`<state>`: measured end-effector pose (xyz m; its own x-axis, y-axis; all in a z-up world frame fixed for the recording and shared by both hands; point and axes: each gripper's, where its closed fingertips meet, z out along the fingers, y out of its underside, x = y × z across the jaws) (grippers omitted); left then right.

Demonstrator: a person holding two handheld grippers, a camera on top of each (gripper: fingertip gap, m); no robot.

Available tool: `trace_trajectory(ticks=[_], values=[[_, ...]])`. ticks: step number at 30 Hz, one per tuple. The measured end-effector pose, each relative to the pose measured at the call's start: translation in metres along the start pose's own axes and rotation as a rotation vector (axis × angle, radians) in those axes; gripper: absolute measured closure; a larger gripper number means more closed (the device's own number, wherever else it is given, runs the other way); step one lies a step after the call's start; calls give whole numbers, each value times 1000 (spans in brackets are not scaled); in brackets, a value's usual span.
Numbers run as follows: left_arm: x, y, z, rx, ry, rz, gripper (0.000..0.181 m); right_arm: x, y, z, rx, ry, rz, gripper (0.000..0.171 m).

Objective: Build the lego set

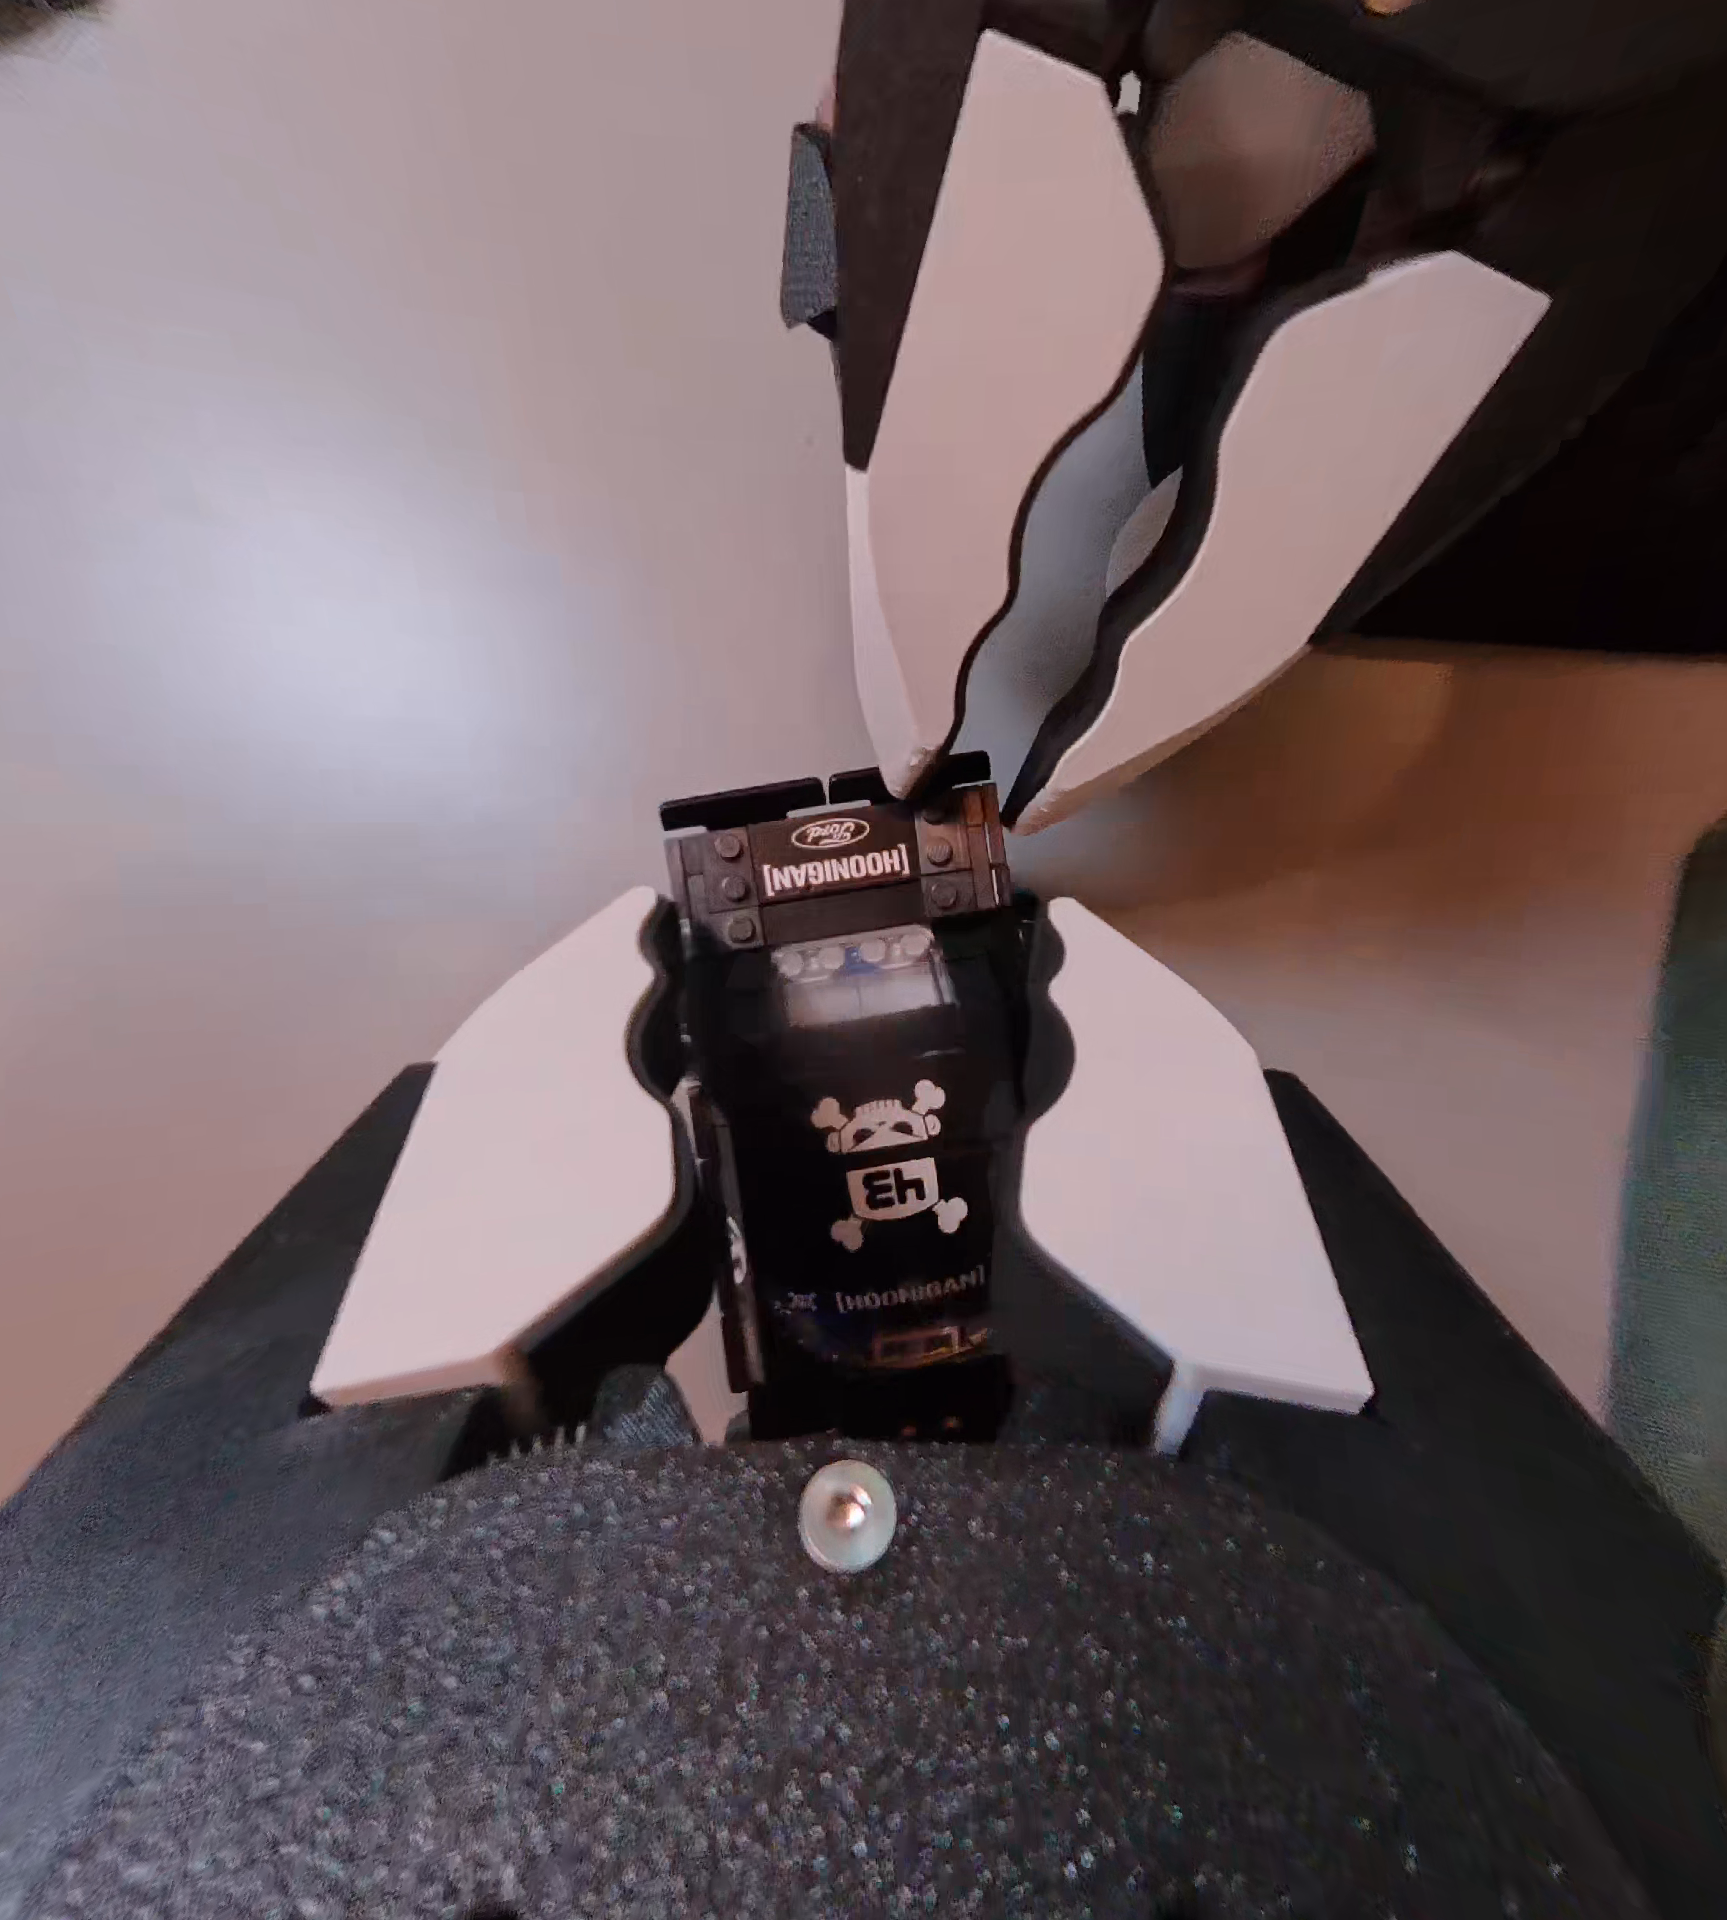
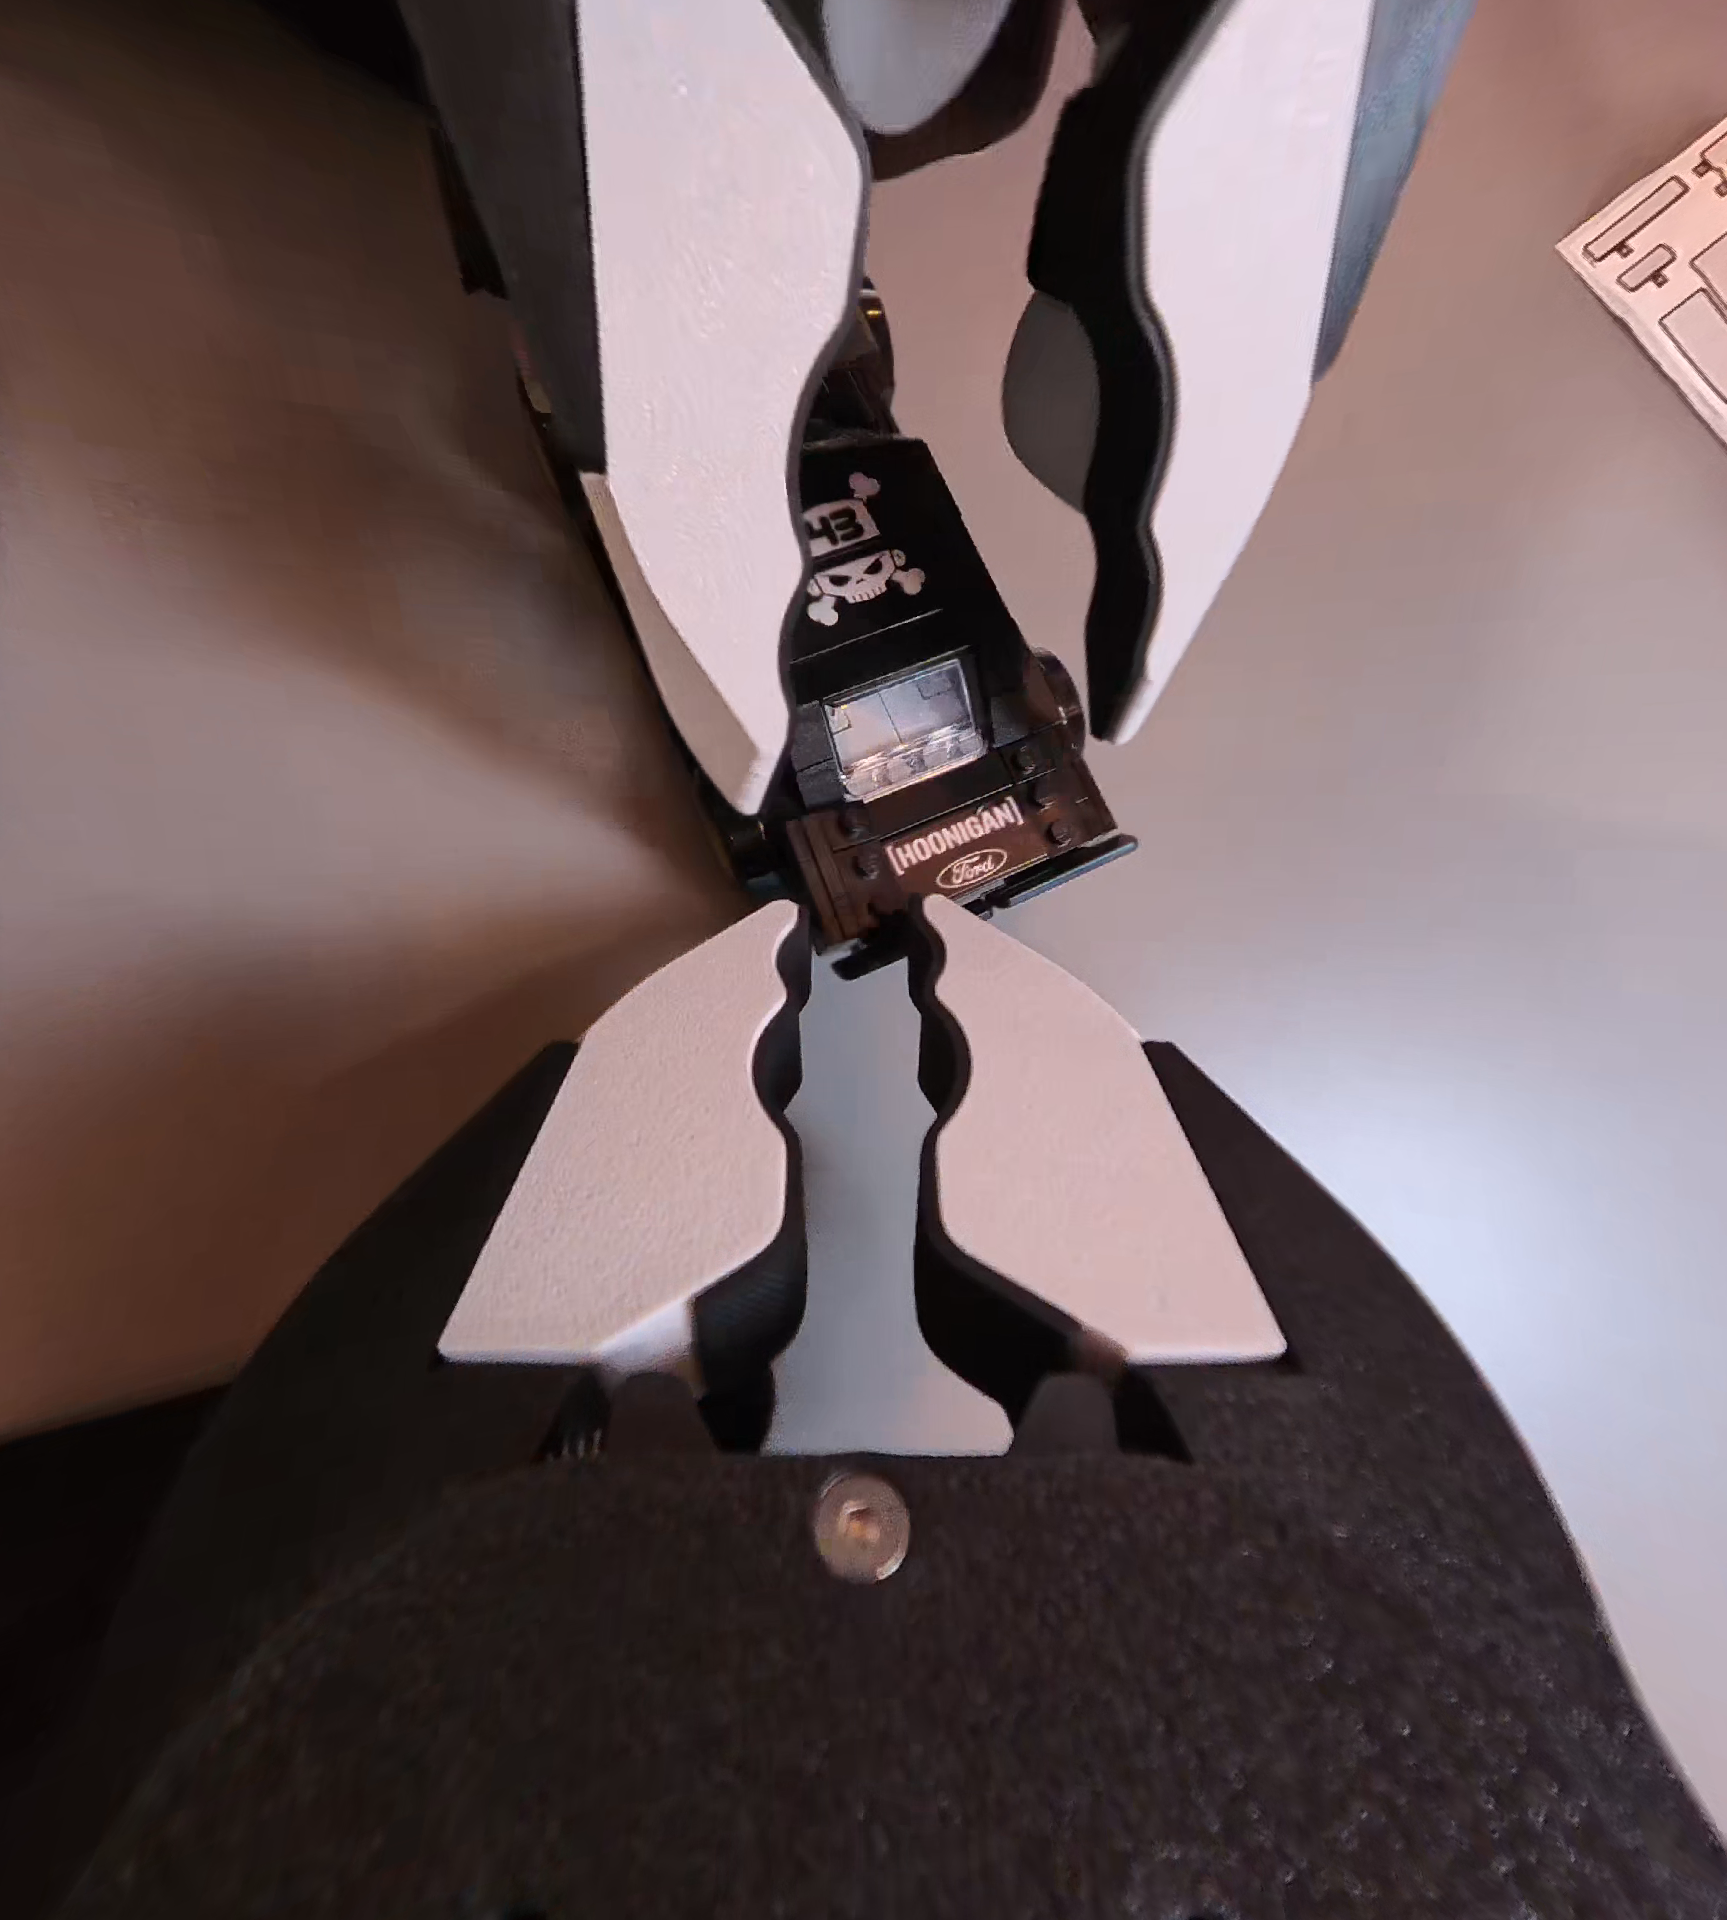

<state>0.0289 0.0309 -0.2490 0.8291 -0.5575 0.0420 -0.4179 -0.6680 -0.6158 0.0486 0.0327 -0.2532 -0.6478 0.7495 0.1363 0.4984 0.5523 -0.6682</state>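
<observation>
The left hand-held gripper (image 1: 843, 914) is clamped on the sides of a black lego car (image 1: 854, 1122), holding it up off the pale tabletop (image 1: 267, 520), nose or tail end pointing away from that camera. The car has white decals on the roof and a clear window piece, and it looks pretty far along as a build.

The right hand-held gripper (image 2: 859, 909) comes in from the opposite end. Its fingers are only slightly apart, with the tips sitting right at the corner of the studded end section, where a thin black plate (image 1: 828, 795) sticks out. I can't honestly tell if it's pinching a tiny piece there or just pressing on the edge; nothing clearly shows between the tips.

What could go wrong, as I see it:
- The right tips are on a corner, not centred, so pushing there could tip that end section or pop the thin plate off instead of seating it.
- The left grip is only on the flanks, so a hard push from the far end could slide the car back through the fingers or twist it.
- Squeezing harder to compensate might knock loose side bits.

A sticker sheet (image 2: 1711, 301) lies off to one side on the tabletop.
</observation>
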Motion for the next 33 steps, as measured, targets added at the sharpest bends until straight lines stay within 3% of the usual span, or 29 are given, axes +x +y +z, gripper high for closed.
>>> trace_trajectory(ticks=[17,29,33], values=[[-2,-8,20,-31,-23,-51,105,2,5,-2,-34,1,-90,152],[-5,-3,27,-39,-46,-54,109,1,2,-8,27,-11,-102,152],[-5,-3,27,-30,-48,-52,109,2,-7,-9,66,-42,-19,169]])
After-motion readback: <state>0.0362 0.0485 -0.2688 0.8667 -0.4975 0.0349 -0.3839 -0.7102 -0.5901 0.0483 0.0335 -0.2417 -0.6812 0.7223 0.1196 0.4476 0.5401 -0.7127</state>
